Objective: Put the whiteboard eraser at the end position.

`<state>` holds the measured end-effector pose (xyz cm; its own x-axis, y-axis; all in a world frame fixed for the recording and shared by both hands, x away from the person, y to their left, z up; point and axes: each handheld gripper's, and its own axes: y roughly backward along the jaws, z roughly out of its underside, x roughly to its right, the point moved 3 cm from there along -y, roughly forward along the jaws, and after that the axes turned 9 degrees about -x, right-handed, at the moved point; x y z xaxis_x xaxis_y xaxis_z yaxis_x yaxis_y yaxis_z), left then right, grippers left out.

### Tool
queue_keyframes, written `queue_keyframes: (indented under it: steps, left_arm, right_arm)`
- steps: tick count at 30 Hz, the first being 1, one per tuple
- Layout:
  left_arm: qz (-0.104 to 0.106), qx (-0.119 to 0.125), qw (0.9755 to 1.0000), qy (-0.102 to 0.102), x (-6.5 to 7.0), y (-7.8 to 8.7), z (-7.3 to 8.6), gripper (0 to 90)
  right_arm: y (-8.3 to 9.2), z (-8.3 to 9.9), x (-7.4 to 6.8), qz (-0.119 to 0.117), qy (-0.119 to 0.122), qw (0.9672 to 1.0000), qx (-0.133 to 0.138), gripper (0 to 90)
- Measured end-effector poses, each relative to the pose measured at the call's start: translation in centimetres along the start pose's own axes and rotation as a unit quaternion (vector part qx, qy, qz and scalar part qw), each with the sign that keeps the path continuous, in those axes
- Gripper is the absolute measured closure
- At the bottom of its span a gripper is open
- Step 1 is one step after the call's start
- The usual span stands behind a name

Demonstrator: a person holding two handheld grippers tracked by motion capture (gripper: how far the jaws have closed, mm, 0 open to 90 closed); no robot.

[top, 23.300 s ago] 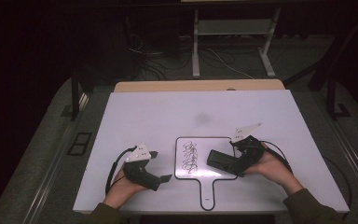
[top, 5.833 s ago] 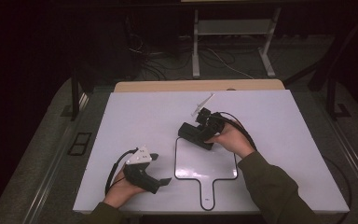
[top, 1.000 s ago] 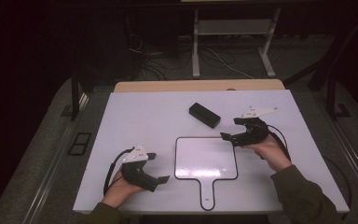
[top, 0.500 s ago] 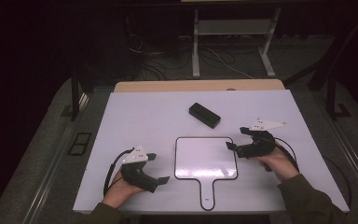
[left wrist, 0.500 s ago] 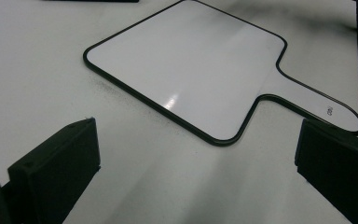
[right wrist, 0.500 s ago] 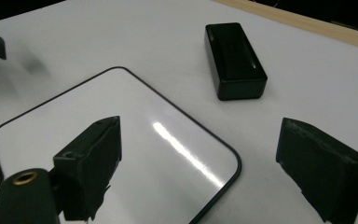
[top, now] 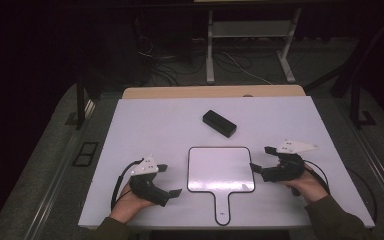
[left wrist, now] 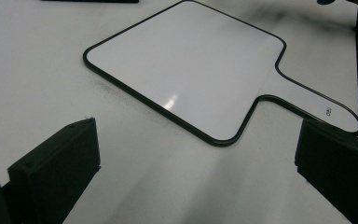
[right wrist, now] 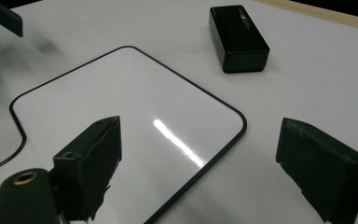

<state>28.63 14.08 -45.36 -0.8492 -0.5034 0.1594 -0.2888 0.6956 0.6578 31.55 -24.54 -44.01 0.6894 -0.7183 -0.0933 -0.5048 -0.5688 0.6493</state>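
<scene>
Paddle-shaped white dry-erase board with black rim (top: 220, 170) lying flat and wiped clean at table centre-front, handle toward the person, black rectangular eraser block (top: 219, 123) apart behind it; left gripper (top: 170, 180) and right gripper (top: 260, 158) flanking it, both wide open, holding nothing.

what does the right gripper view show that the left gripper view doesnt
Right gripper view: the black rectangular eraser block lying on the white table beyond the board's far corner, clear of its rim, and a strip of tan wooden edge behind.

Left gripper view: the board's narrow handle with a small printed mark near its tip.

Both: the white handheld whiteboard with a thin black rim, wiped clean and flat on the table, seen between each view's own open black jaws, which hold nothing.
</scene>
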Motion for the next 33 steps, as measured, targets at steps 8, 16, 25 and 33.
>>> queue_keyframes:
  steps: [8, 16, 25, 33]
  left_arm:
    - [-0.002, -0.001, 1.0, -0.002, -0.1, 0.1, 0.0, 0.0]
    - [-0.004, 0.001, 1.0, 0.002, -0.1, 0.1, 0.0, 0.0]
    - [-0.005, 0.002, 1.0, 0.002, -0.1, 0.2, 0.0, 0.0]
    - [-0.005, 0.0, 1.0, 0.0, 0.0, 0.1, 0.0, 0.0]
  right_arm:
    - [1.2, 1.8, 0.1, -0.004, -0.012, 0.9999, 0.005, 12.9]
    - [2.2, 3.4, 0.1, 0.0, -0.024, 0.9997, 0.011, 12.9]
    - [2.6, 4.8, 0.1, 0.002, -0.032, 0.9995, 0.005, 12.9]
    - [2.4, 5.5, 0.2, 0.008, -0.029, 0.9995, -0.011, 12.8]
